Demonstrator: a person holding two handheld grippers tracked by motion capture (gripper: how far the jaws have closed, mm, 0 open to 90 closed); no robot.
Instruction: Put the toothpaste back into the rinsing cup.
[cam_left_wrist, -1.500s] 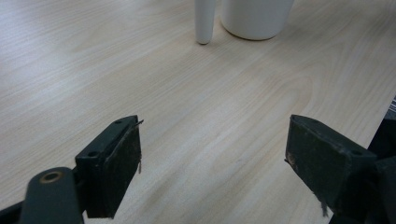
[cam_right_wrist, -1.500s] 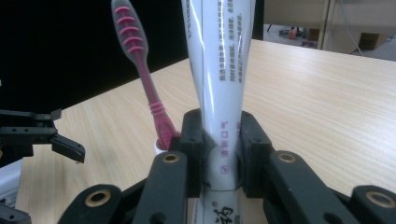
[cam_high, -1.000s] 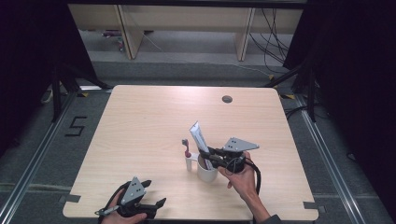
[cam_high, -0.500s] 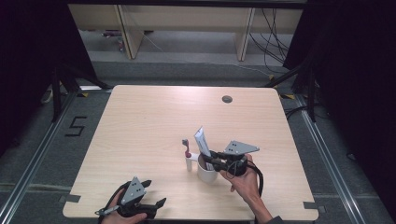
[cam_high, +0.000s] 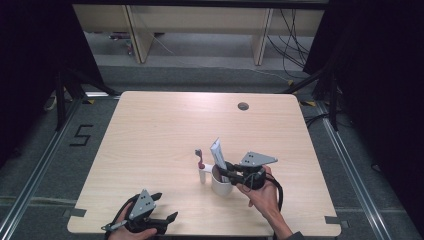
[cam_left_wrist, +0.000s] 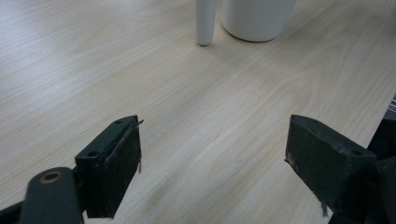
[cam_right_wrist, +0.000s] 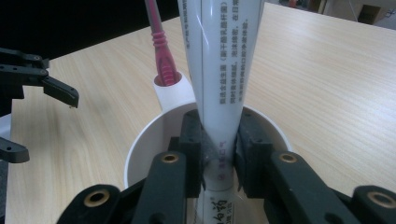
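Right gripper clamped on toothpaste tube inside white cup; lower straight, clear of pink toothbrush; left gripper gaping, idle

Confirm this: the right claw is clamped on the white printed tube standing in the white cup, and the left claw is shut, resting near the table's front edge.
Not quite. The left claw is open; the left gripper view shows its jaws wide apart over bare wood. The rest holds: the right claw is clamped on the white printed tube in the white round cup.
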